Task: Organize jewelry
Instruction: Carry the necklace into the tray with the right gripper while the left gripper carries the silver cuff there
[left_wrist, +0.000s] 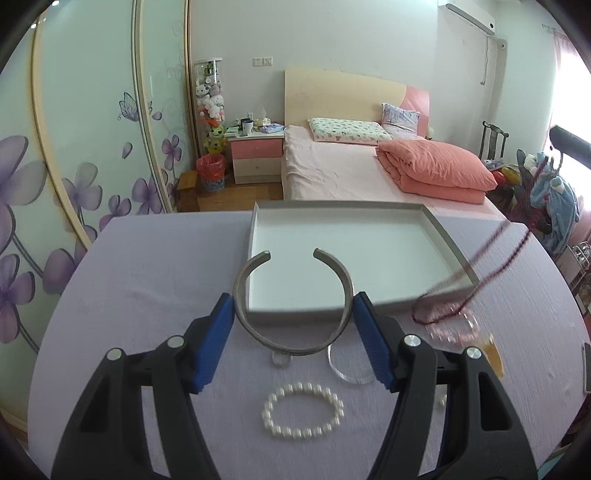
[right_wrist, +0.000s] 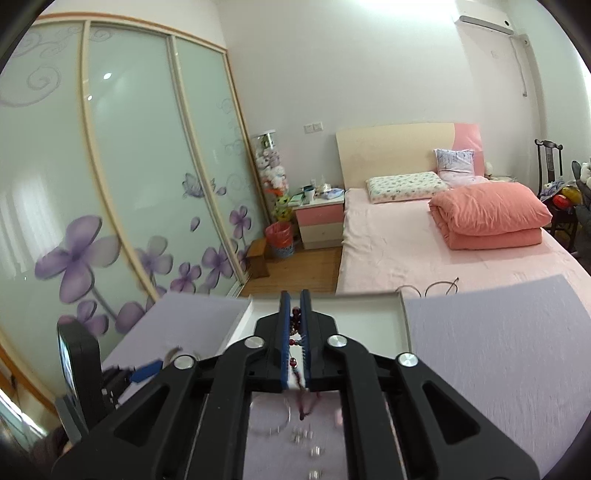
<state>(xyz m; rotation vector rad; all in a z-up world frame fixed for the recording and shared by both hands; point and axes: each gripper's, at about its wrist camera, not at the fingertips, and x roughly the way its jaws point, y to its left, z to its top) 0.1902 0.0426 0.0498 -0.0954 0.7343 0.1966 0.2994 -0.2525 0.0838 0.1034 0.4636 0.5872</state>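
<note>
My left gripper (left_wrist: 293, 308) is shut on a grey open metal bangle (left_wrist: 291, 347) and holds it above the lilac table, just short of the white tray's near rim (left_wrist: 291, 314). My right gripper (right_wrist: 294, 306) is shut on a dark red bead necklace (right_wrist: 295, 325), lifted above the table; in the left wrist view the necklace (left_wrist: 491, 266) hangs blurred at the right. A white pearl bracelet (left_wrist: 302, 410), a clear bangle (left_wrist: 347, 373) and a pink bead bracelet (left_wrist: 452, 325) lie on the table.
The tray (right_wrist: 404, 321) sits at the table's far edge, with the bed (left_wrist: 351, 173) behind it. A small clear piece (left_wrist: 280, 360) lies under the bangle. Small clear pieces (right_wrist: 306, 439) lie below my right gripper. My left gripper (right_wrist: 147, 369) shows at the left.
</note>
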